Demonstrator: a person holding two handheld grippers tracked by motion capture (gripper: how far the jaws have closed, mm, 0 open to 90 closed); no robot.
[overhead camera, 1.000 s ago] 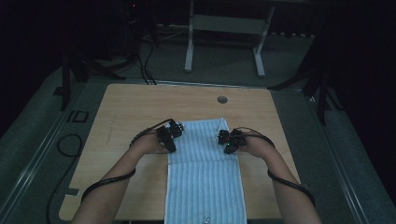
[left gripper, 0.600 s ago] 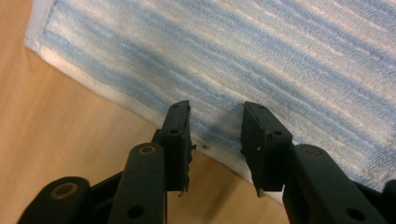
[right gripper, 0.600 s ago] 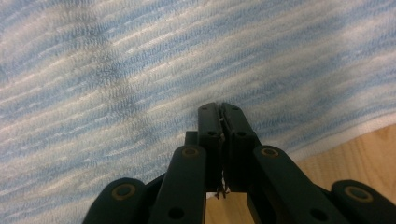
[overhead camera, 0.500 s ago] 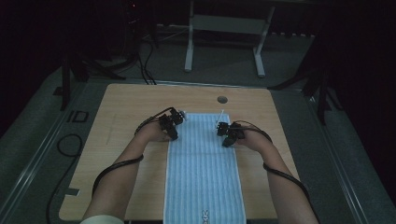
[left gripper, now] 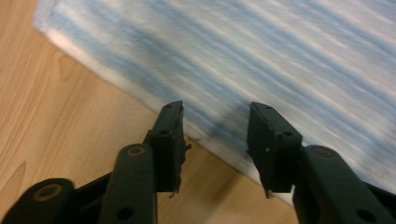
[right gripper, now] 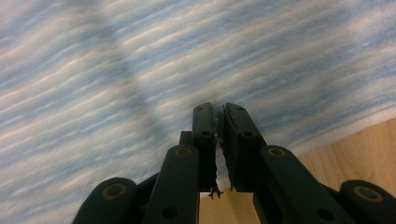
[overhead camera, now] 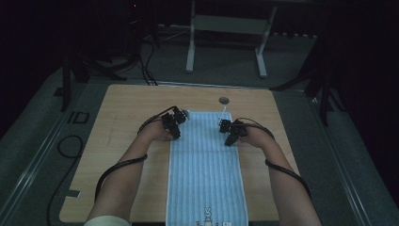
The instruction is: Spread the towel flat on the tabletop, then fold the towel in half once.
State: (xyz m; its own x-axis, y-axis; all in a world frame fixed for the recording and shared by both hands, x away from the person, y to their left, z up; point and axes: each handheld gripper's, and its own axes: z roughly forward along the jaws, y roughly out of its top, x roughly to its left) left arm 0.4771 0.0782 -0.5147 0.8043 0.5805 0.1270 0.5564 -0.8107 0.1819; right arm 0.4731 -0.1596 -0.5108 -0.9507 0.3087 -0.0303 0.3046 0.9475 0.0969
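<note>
The left gripper (overhead camera: 181,117) had its jaws apart, the right gripper (overhead camera: 225,126) together, by the towel (overhead camera: 204,169); best smooth it gently.

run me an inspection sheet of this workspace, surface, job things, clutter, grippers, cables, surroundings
Surface: light wooden table, with a round hole near its far edge.
Job's things: blue and white striped towel spread flat down the middle, a small rabbit print at its near end.
Clutter: nothing seen.
Grippers: left gripper open over the towel's left edge; right gripper with jaws nearly closed over the towel near its right edge, whether cloth is pinched cannot be told.
Cables: a black cable trails along each forearm; more cables lie on the floor at left.
Surroundings: dark room, grey floor, a white metal stand beyond the table.
</note>
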